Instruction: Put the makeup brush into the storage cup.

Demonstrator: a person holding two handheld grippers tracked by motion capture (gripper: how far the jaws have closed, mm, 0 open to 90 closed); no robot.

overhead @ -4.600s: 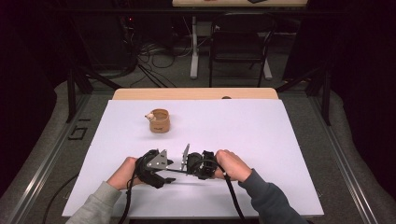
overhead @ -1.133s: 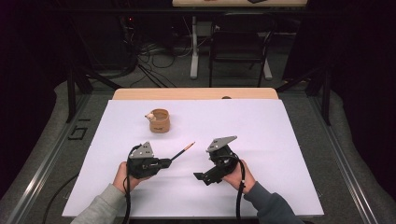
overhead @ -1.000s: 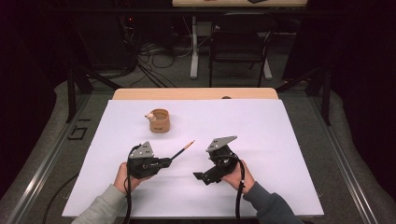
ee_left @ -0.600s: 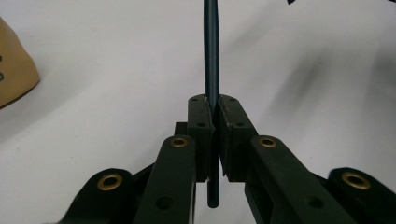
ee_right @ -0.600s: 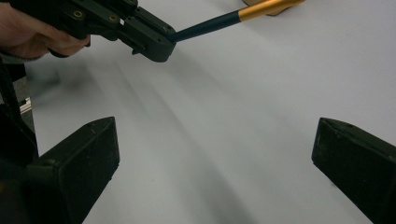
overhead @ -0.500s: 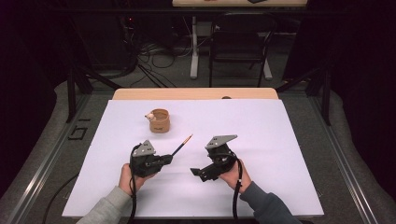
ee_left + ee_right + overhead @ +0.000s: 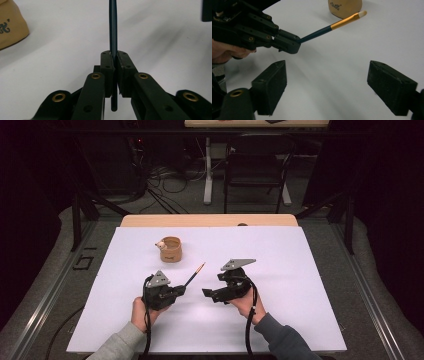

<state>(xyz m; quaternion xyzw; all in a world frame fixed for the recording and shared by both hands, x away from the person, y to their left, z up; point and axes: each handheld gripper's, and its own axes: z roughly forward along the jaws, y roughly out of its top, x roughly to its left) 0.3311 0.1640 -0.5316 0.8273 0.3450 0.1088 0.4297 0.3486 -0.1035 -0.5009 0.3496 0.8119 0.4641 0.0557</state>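
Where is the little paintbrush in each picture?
High view: the paintbrush sits mid-table, sticking up-right out of the left gripper.
Left gripper view: its dark handle runs straight up the middle, clamped between the jaws.
Right gripper view: top middle, tip pointing right.
Shared landmark: the tan cup just beyond the brush.

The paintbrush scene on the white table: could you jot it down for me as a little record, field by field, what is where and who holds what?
Surface: white table
Left gripper: jaws shut on the brush handle
Brush: dark handle, gold ferrule, pale tip; it points up and away toward the cup
Brush tip: in the air, short of the cup
Right gripper: jaws apart with nothing between them; they have just been closing a little
Cup: small tan holder, upright, farther back on the table
Hands: one on each gripper, apart from one another
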